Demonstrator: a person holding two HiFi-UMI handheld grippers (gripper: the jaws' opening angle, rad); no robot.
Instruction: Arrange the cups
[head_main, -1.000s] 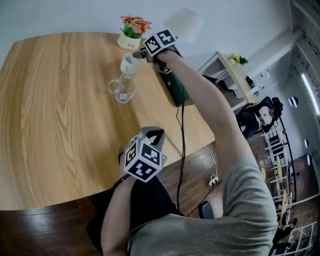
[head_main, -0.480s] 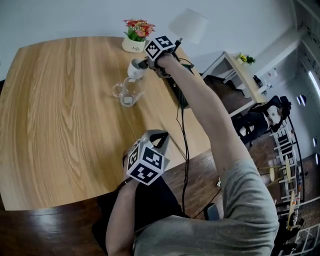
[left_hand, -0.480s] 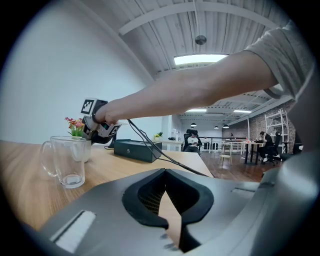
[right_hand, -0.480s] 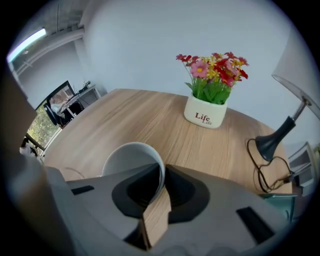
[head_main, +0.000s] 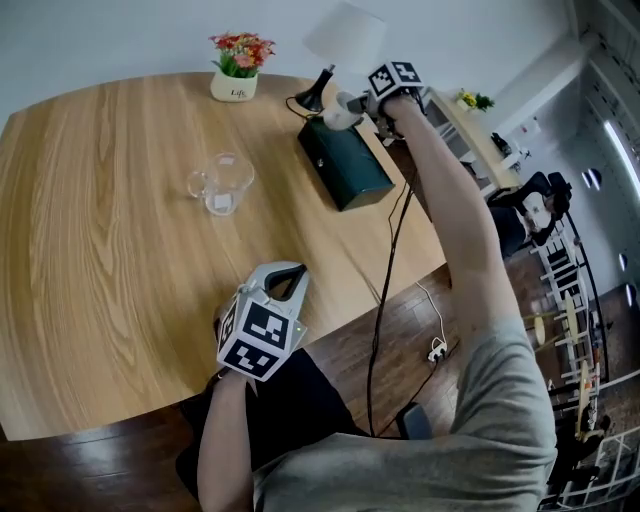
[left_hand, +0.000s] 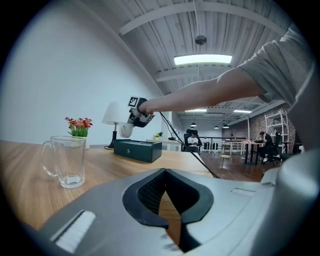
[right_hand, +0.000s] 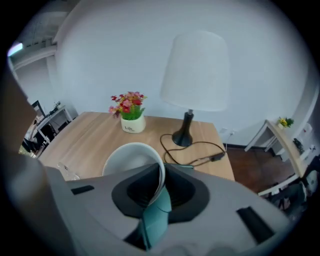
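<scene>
Right arm (head_main: 450, 215) stretched long across the table's (head_main: 100, 260) far corner, its right gripper (head_main: 352, 103) tipped steeply downward. The jaws have just closed and clamp the rim of a white cup (head_main: 338, 113), held in the air above a dark green box (head_main: 345, 165). Left gripper (head_main: 285, 278) sits level at the near edge, its jaws drawn together with nothing between them. Lettering on the white flower pot (head_main: 234, 88) seems to read "Life". A glass mug (head_main: 222, 183) stands mid-table, well apart from the cup. A white lamp (head_main: 345, 35) stands behind the box, and a black cable (head_main: 385, 290) hangs off the edge.
</scene>
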